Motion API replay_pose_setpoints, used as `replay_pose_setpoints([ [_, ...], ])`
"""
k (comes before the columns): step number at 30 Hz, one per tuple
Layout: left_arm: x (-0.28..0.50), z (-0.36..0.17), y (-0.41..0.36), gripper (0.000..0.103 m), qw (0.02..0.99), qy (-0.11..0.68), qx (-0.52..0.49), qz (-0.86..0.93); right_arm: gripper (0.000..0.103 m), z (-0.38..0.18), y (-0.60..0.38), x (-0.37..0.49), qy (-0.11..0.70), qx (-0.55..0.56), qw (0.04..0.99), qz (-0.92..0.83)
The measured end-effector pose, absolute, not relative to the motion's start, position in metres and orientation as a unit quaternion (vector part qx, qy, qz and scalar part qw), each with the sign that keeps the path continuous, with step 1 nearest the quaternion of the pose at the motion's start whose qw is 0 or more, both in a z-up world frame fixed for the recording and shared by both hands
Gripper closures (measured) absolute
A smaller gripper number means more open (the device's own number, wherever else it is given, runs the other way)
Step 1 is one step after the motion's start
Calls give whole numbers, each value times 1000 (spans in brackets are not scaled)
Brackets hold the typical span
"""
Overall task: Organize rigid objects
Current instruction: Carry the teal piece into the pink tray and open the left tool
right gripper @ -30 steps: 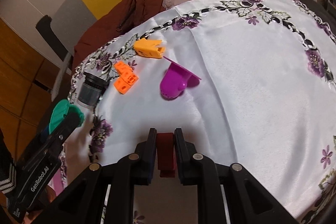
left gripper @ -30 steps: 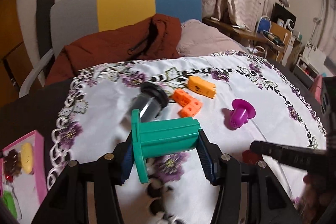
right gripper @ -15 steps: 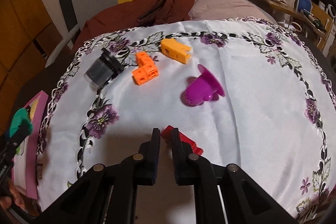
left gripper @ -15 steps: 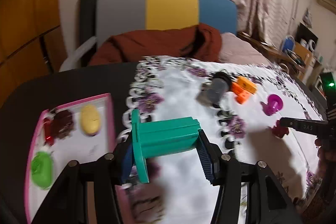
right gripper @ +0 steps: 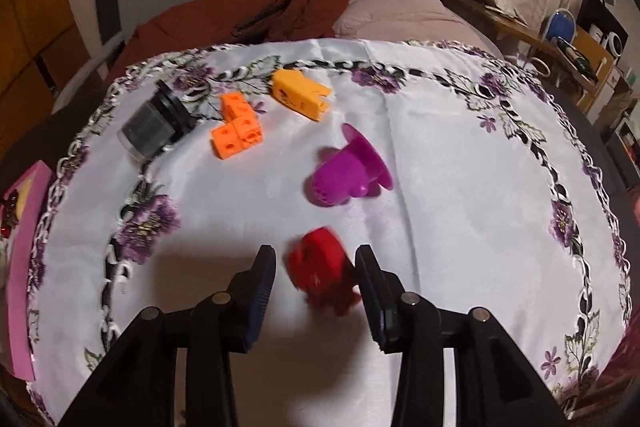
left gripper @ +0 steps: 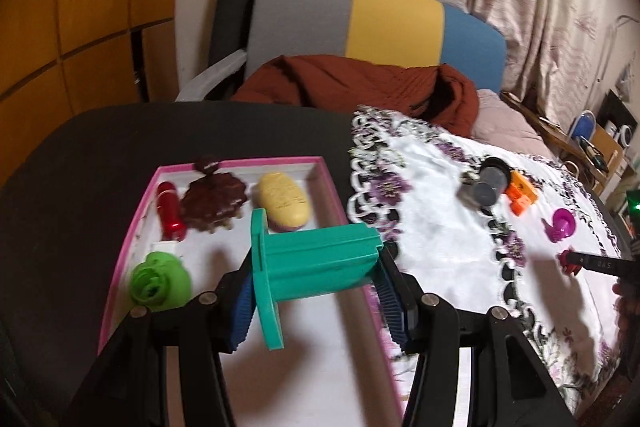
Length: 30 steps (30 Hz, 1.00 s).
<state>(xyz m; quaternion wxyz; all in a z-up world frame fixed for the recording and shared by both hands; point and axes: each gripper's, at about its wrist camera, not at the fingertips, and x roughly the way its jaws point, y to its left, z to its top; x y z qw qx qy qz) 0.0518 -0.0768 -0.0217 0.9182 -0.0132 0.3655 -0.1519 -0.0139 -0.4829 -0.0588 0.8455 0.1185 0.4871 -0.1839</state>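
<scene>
Over the tray (left gripper: 132, 227), left gripper (left gripper: 316, 291) clamps the teal piece (left gripper: 316, 259) for stowing; right gripper (right gripper: 316, 279) is opening around the red piece (right gripper: 320, 263)

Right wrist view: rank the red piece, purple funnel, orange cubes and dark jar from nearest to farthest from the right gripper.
1. Red piece, between the opening right gripper fingers.
2. Purple funnel, just beyond.
3. Orange cubes, farther left.
4. Dark jar, farthest left.

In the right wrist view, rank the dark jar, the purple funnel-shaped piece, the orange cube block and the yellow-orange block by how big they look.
Largest to smallest as they look:
1. purple funnel-shaped piece
2. dark jar
3. orange cube block and yellow-orange block, too alike to rank.
The purple piece lies nearer the camera, so its lead over the jar is unsure.
</scene>
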Motion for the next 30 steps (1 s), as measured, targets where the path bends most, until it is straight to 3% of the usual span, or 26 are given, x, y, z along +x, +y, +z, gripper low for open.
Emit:
replay_pose_setpoints([
  [4, 60, -27, -63, 48, 918, 370, -22, -141, 62, -73, -501, -15, 505, 169, 826, -184],
  [9, 66, -35, -49, 48, 916, 378, -32, -133, 72, -73, -493, -13, 508, 148, 828, -185],
  [30, 115, -56, -38, 48, 889, 449, -38, -85, 72, -32, -413, -13, 452, 94, 879, -115],
])
